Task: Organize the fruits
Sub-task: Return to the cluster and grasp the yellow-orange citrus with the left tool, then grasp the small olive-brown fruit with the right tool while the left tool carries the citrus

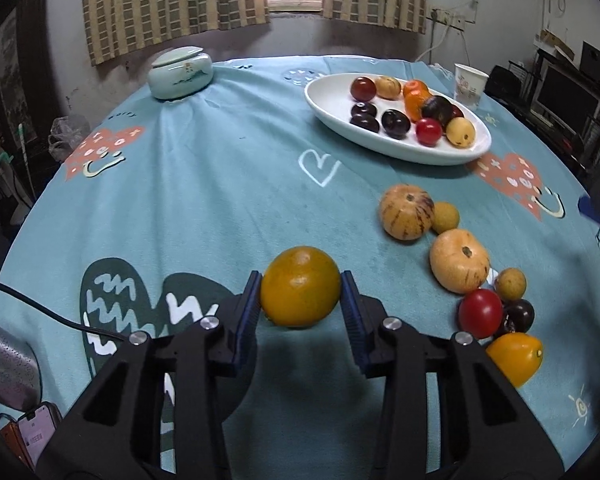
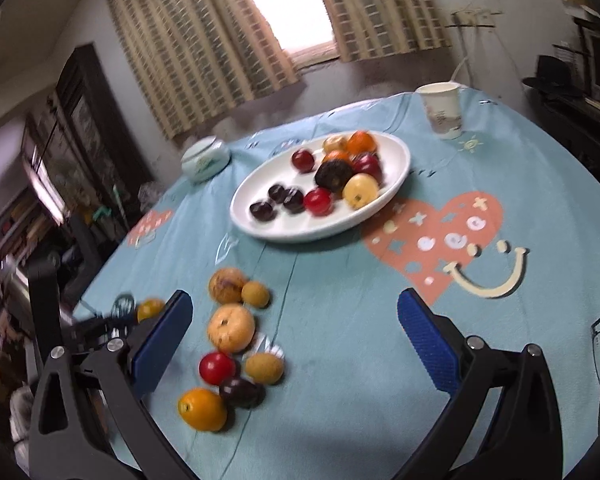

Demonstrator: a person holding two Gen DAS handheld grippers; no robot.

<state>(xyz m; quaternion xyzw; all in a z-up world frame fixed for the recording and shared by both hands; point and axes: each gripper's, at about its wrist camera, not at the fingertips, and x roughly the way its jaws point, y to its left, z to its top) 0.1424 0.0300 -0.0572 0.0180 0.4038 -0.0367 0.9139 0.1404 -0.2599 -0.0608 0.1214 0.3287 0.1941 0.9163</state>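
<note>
**Left claw gripped an orange**

Our left claw (image 1: 301, 286) held the orange (image 1: 300, 286) between its pads above the tablecloth (image 1: 204, 200). Our right claw (image 2: 296, 344) stood wide, holding nothing, near loose fruit, with the white plate (image 2: 260, 224) beyond.

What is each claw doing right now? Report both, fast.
Left claw: closed on an orange fruit, held just above the tablecloth.
Right claw: open wide, holding nothing.
</note>
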